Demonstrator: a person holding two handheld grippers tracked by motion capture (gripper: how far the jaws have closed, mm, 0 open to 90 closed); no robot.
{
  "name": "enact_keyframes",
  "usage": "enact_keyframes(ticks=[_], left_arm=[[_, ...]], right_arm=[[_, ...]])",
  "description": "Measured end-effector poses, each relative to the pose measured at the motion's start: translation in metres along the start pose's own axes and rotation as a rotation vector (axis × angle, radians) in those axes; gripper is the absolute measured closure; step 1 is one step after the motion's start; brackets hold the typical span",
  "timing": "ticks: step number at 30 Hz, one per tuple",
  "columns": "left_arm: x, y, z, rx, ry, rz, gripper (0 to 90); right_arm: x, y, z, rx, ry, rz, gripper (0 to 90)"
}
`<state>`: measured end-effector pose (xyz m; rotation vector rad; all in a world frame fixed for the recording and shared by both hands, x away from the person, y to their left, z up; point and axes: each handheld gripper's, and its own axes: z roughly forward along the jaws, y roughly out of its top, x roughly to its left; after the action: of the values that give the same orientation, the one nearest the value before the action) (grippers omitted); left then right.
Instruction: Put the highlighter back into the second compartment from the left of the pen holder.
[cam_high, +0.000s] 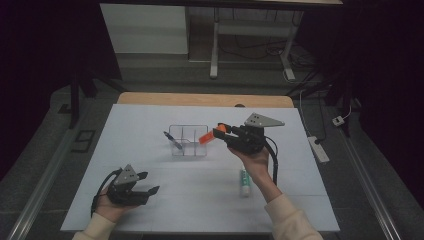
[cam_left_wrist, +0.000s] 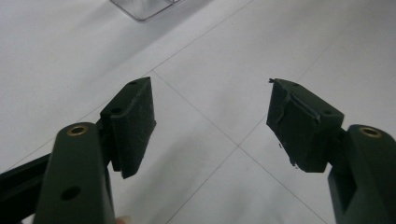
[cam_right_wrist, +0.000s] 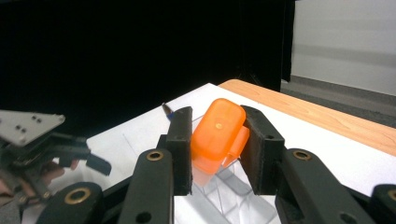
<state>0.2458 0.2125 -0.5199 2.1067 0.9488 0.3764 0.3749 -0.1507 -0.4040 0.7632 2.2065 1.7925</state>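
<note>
Right hand-held gripper (cam_high: 216, 133) is closed on an orange clip (cam_high: 204, 138), pads pressing its two flat sides, and holds it in the air just above the right half of the clear organizer (cam_high: 188, 140). Judged: the sideways grip leaves the lower end of the clip free, so it can go down into a compartment without the jaws fouling the walls. In the right gripper view the clip (cam_right_wrist: 218, 135) sits tilted between the pads; it is translucent orange plastic, rounded at the corners, with a small dot on its broad face and a tab on one side. A pen (cam_high: 172, 139) leans in a left compartment of the organizer. Left hand-held gripper (cam_high: 144, 182) rests low on the tabletop (cam_high: 150, 115), jaws apart and empty, near the front edge and well apart from the organizer, likely parked out of the way. A white tube (cam_high: 244, 181) lies just beside the right forearm.
</note>
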Motion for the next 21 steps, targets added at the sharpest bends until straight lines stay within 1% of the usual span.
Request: enact_keyframes(ticks=[9,17,21], left_arm=[[0.001,0.000,0.001,0.008,-0.011,-0.001,31.6],[-0.001,0.001,0.002,0.014,-0.019,0.007,31.6],[-0.001,0.001,0.003,0.018,-0.020,0.008,31.4]], right_arm=[[-0.001,0.011,0.020,0.009,-0.013,-0.003,65.4],[-0.004,0.016,0.032,0.031,-0.032,-0.007,65.4],[-0.005,0.020,0.040,0.048,-0.049,-0.020,65.4]])
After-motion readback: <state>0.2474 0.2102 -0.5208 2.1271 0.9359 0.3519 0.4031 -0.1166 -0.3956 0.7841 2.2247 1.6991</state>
